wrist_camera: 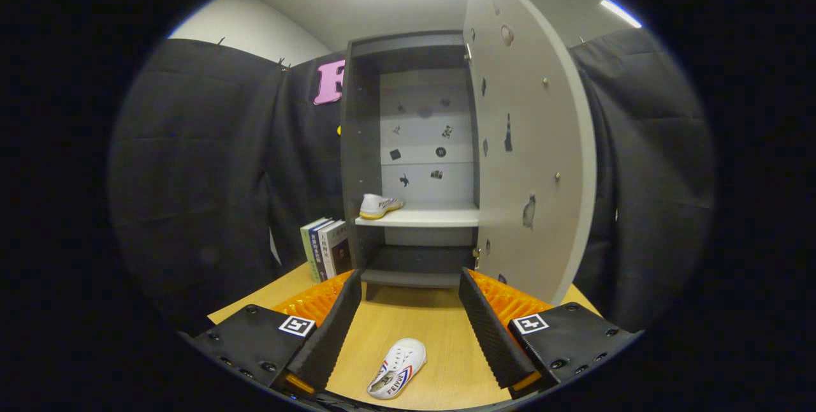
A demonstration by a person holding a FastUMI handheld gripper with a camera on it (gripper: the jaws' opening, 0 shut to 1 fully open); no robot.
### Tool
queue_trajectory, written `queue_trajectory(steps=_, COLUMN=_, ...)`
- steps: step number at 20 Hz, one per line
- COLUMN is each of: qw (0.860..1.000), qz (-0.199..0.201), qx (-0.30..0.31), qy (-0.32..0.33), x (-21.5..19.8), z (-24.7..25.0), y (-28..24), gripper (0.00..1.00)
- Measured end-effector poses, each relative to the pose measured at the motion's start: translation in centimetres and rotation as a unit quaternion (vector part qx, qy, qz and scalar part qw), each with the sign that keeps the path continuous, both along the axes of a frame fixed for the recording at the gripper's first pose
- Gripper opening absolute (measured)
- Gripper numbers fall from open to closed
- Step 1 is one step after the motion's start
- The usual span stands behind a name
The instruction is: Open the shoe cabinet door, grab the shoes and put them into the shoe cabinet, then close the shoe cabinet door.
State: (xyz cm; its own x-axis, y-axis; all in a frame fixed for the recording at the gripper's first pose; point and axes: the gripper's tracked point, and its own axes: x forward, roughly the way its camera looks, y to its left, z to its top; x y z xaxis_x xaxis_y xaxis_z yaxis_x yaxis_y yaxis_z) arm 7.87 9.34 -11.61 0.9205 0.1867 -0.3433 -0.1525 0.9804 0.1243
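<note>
The grey shoe cabinet (366, 144) stands ahead on the wooden table, its door (529, 144) swung wide open to the right. One white shoe (379, 205) with a yellow sole rests on the left end of the cabinet's white shelf (433, 217). A second white shoe (398, 368) with red and blue stripes lies on the table between my fingers, close to me. My gripper (408, 291) is open, and its black ribbed fingers (331, 329) stand apart on either side of that shoe without touching it.
Several books (326, 248) stand upright against the cabinet's left side. The open door's edge reaches out over the table near my right finger. Black cloth walls close in on both sides. Bare wooden table (414, 323) lies between the shoe and the cabinet.
</note>
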Motion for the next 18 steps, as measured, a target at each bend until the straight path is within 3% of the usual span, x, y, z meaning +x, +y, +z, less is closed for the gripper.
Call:
queue_trajectory(steps=9, qw=0.988, qz=0.026, qx=0.002, qy=0.150, x=0.6, z=-15.7, y=4.9, gripper=0.97)
queue_trajectory(steps=18, qw=0.965, qz=0.054, qx=0.008, qy=0.258, x=0.1, z=-25.1, y=7.9, gripper=0.92)
